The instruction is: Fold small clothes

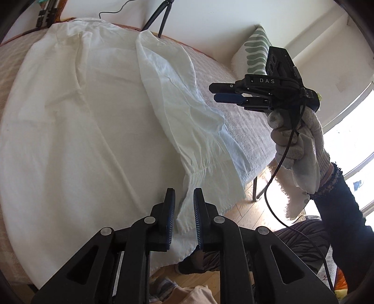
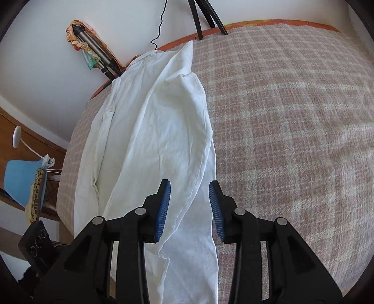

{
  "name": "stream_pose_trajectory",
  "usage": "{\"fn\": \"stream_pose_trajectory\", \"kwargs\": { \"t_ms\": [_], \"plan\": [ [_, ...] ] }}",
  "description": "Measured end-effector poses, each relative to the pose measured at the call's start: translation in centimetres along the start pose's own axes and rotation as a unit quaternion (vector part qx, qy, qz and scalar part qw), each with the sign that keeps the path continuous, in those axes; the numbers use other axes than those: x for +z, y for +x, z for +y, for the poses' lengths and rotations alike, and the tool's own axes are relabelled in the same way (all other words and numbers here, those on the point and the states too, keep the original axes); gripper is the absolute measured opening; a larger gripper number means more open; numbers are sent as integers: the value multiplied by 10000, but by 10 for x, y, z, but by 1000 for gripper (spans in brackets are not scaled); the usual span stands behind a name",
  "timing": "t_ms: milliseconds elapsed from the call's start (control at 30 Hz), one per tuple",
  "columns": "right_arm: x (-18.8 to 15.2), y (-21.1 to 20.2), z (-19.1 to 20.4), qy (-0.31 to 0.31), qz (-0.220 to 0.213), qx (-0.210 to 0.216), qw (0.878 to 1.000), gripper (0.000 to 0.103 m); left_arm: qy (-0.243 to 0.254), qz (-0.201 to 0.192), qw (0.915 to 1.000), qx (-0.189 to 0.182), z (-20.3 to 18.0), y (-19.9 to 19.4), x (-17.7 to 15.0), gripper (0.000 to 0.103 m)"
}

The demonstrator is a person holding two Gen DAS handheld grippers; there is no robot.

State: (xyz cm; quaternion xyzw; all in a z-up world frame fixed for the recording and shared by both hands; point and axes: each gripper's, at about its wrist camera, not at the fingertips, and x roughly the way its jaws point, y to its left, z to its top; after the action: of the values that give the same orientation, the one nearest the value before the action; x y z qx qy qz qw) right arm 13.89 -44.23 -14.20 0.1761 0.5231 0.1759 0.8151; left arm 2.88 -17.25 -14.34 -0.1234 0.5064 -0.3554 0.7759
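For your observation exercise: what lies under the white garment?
The white garment lies spread on a pink-and-cream checked blanket, visible around it. The folded-over sleeve lies on top of the garment's body; whatever is beneath the cloth is hidden.

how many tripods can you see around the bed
2. One black tripod stands behind the bed's far edge, near the garment's top. A second, folded tripod leans at the wall by the bed's far left corner. Others may be out of view.

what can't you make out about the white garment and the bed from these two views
- Left wrist view: the white garment's near hem, hidden behind the left gripper.
- Right wrist view: its lower end, cut off by the frame's bottom edge.
- Both views: the checked blanket under the garment, covered by the cloth.
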Motion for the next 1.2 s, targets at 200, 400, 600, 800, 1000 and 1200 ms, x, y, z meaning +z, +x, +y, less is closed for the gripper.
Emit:
{"fn": "stream_pose_trajectory", "kwargs": {
  "t_ms": [200,400,600,800,1000,1200],
  "plan": [
    [-29,11,10,-135,364,265,9989,36,-347,-70,9989,-310,5,15,-3,14],
    [-41,7,26,-346,402,559,9970,30,-533,-83,9955,-781,2,12,-3,7],
    [-39,-11,33,-451,223,288,9983,5,-574,-86,9927,-1056,-9,9,-4,6],
    [-49,4,24,-554,434,-167,9974,5,-106,133,9995,-276,-12,15,-14,6],
    [-54,-28,-6,-198,-157,-448,9987,41,261,-206,9994,123,-18,-17,-14,7],
    [-69,-18,-22,8,107,-369,9993,47,1041,-466,9932,212,-53,-11,-4,16]
  ]
}}
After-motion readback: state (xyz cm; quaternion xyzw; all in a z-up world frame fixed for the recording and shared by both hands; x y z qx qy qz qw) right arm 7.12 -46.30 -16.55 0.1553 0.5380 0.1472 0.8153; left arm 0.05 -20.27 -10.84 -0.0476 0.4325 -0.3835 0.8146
